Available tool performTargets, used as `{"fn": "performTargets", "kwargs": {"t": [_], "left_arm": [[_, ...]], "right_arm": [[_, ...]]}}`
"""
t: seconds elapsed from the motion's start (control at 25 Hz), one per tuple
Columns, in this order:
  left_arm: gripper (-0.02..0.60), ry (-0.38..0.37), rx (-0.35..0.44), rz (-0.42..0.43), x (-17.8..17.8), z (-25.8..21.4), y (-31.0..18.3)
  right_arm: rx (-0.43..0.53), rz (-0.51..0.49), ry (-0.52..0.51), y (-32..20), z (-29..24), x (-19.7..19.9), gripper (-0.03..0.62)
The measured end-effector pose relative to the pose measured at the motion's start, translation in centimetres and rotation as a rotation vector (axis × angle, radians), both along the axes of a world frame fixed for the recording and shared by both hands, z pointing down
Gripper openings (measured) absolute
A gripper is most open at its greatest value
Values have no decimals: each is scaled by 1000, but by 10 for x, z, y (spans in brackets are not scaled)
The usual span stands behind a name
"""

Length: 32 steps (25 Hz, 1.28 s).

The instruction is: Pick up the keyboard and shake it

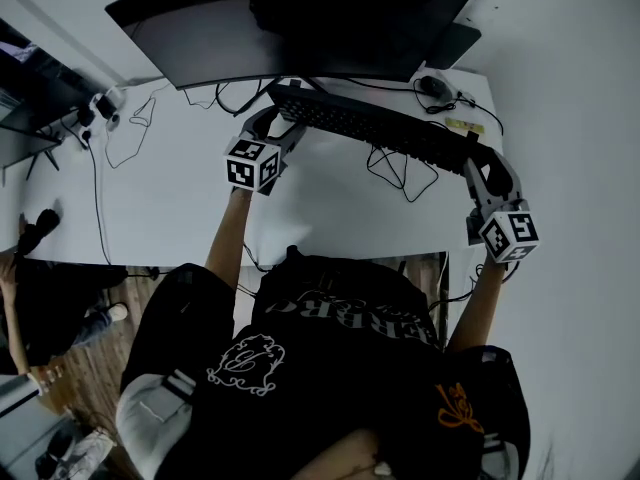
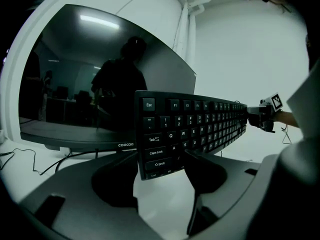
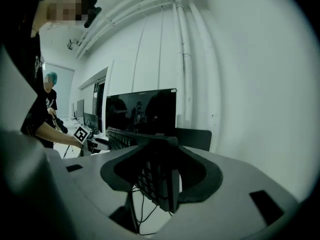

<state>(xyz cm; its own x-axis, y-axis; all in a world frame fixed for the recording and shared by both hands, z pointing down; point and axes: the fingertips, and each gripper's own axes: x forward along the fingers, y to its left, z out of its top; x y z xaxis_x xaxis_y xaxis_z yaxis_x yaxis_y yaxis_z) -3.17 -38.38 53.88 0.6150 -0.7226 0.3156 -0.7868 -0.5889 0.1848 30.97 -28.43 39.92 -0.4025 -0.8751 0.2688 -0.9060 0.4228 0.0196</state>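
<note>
A: Starting with grippers. Holding anything in the left gripper [image 2: 162, 156]?

B: Clamping the keyboard [image 1: 375, 128] at its Esc-to-Shift end. Jaws standing partway closed, pressing on it from both sides, with nothing else between them.

A: And the right gripper [image 3: 161, 159]?

B: Doing the same at the opposite end. Pinching the keyboard edge-on in that gripper's view, jaws at a middling gap, pressing on the end.

A: Placing the keyboard for the record?

B: Hanging in the air between the two grippers, off the desk [image 1: 330, 213], just in front of the curved monitor [image 1: 290, 28]. Running slantwise across the head view, with the right end sitting nearer the person.

A: Tilting?

B: Facing its keys toward the left gripper's camera, top row uppermost there. Not judging the exact tilt from these views.

A: Logging anything underneath?

B: Noting loose black cables [image 1: 400, 173] lying on the desk below. Also a mouse [image 1: 435, 86] sitting toward the desk's far right corner, near the monitor's edge.

A: Seeing each gripper from the other's camera?

B: Yes, catching each one small at the keyboard's far end, marker cube showing.

A: Anything else worth tagging?

B: Spotting a second person [image 3: 47, 101] at the far left of the right gripper view, too dark for detail.
</note>
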Motion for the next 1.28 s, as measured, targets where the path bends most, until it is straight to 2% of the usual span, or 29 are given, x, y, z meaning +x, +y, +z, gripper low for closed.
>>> {"fn": "performTargets", "kwargs": {"t": [0.32, 0.72, 1.0, 1.28], "left_arm": [[290, -66, -118, 9, -3, 37, 27], [291, -166, -281, 24, -1, 93, 58], [291, -240, -378, 48, 4, 122, 73], [291, -242, -400, 36, 13, 130, 75]], "right_arm": [[-175, 13, -109, 4, 59, 10, 213], [-458, 47, -275, 8, 161, 27, 219], [-544, 76, -296, -5, 196, 37, 221], [-635, 109, -337, -18, 237, 50, 230]]}}
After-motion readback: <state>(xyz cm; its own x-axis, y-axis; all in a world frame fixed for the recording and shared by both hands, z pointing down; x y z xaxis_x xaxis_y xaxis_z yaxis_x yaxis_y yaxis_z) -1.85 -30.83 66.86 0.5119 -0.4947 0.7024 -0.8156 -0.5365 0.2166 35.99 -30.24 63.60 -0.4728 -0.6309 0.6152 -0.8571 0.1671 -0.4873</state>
